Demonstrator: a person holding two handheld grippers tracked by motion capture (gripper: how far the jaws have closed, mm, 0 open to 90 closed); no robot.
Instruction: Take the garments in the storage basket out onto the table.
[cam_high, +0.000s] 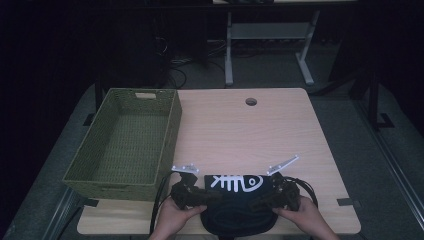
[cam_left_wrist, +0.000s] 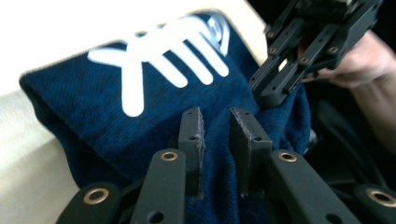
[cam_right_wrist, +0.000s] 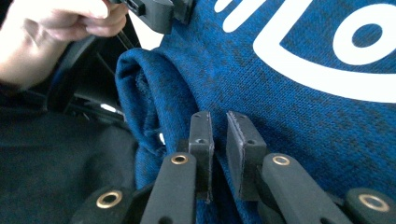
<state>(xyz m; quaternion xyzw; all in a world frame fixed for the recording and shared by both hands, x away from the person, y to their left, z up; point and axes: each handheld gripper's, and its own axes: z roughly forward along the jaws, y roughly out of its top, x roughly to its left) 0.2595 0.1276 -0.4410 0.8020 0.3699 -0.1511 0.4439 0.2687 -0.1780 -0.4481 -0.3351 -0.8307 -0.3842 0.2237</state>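
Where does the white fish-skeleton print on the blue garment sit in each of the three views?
High view: fish-skeleton print at bottom centre, between both grippers.
Left gripper view: print upper left, above the jaws.
Right gripper view: print upper right, partly cropped.
Shared landmark: the blue garment beneath it.

Green woven basket (cam_high: 125, 145) on left of wooden table (cam_high: 280, 135)

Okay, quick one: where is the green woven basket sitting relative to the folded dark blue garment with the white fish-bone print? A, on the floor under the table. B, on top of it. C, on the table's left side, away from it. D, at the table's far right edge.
C: the basket stands on the table's left side, while the garment lies at the near edge between both grippers.
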